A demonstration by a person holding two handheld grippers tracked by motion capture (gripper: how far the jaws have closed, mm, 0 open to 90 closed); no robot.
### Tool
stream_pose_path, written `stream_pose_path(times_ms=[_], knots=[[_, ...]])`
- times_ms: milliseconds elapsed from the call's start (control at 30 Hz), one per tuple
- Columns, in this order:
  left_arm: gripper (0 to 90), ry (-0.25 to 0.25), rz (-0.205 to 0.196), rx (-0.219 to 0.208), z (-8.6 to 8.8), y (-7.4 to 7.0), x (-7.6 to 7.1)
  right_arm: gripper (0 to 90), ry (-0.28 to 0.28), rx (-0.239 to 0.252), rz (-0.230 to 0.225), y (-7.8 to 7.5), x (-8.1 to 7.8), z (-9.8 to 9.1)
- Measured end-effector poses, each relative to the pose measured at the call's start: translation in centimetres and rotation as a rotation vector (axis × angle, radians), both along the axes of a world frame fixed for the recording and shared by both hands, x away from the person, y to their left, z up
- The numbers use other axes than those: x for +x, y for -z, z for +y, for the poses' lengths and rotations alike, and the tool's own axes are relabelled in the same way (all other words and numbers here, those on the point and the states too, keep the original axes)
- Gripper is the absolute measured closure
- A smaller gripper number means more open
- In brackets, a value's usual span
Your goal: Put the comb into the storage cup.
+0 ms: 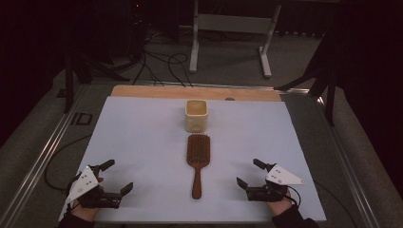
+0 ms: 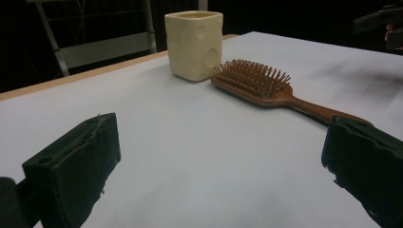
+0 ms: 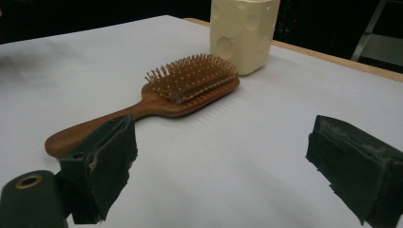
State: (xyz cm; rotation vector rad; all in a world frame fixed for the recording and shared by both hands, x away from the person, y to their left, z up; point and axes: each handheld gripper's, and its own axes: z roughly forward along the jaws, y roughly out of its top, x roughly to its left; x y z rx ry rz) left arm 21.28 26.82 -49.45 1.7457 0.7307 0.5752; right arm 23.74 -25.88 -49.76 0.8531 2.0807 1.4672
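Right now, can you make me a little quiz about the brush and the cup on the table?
1. True or false: the hairbrush lies with its bristles facing up.
2. What stands just past the head of the hairbrush? A) a glass bottle B) a cream cup C) a red plate
3. Fill in: the left gripper and the right gripper both have their jaws ____, with nothing between them.

Key
1. True: the bristles point up in both gripper views.
2. B: the cream cup, with round dimples on its sides, stands upright on the white sheet.
3. open: each gripper rests on the sheet, one on each side of the brush handle.
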Motion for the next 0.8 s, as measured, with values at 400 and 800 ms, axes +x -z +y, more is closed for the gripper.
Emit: stream_pose_path(times_ms=[400,800], knots=[[0.0,-0.005,0.003,0.001,-0.02,0.00,0.12,9.1,0.009,0.024,-0.005,-0.17,-0.13,0.16],[0.0,0.003,0.003,-0.019,-0.02,-0.34,0.09,9.1,0.009,0.016,-0.007,-0.40,-0.30,0.22]])
